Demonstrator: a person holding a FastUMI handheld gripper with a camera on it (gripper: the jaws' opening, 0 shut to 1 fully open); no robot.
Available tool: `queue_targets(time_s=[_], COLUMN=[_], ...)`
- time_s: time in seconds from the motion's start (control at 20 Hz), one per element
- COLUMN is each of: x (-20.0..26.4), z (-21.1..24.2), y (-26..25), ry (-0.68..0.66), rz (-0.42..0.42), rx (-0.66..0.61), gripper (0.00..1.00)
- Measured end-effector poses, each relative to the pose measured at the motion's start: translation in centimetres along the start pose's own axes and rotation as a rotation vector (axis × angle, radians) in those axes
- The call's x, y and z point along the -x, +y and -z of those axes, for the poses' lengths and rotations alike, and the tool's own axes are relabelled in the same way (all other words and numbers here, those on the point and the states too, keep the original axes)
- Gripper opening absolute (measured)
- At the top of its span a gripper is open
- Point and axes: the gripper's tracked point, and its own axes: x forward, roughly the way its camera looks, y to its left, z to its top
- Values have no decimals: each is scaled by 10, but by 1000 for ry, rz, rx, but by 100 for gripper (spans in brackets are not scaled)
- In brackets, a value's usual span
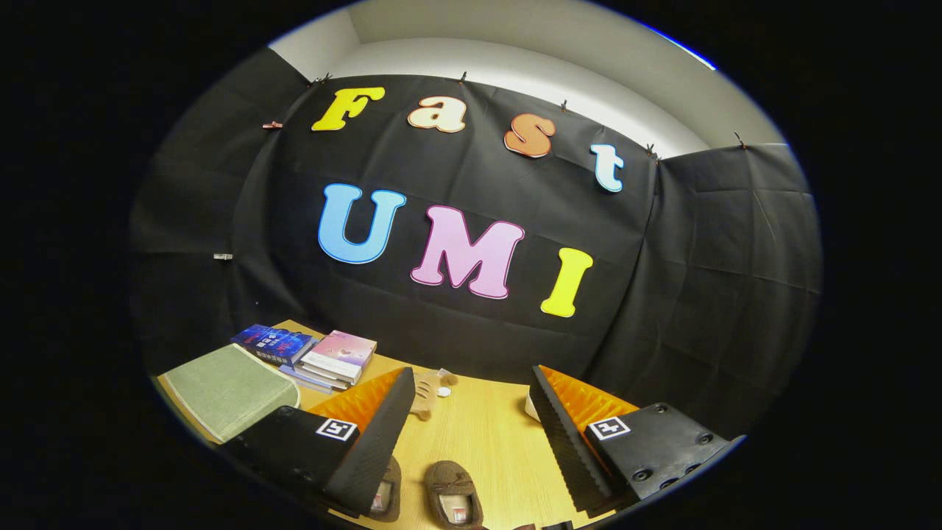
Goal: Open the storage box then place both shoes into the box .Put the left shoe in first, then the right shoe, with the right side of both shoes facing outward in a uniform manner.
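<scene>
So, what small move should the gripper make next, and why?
Probably tilt down and look for the storage box, which must be opened first. The gripper is open and holds nothing, aimed high at the wall. Two brown shoes lie on the wooden table between the fingers.

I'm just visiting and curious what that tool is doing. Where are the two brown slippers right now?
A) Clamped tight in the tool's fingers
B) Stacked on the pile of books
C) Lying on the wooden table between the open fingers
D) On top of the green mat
C: both brown slippers lie on the wooden table, between the spread fingers of the gripper, which grips nothing.
</scene>
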Motion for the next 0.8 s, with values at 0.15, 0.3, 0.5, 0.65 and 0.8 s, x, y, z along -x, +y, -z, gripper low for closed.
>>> queue_targets(time_s=[0.15, 0.3, 0.5, 0.65, 0.8], x=[0, 0, -1, -1, -1], z=[-1, 0, 0, 0, 1], y=[1, 1, 2, 2, 3], ry=[0, 1, -1, -1, 1], rz=[-1, -2, -4, -5, -8], rx=[1, 3, 4, 5, 4], gripper=[98, 98, 98, 98, 98])
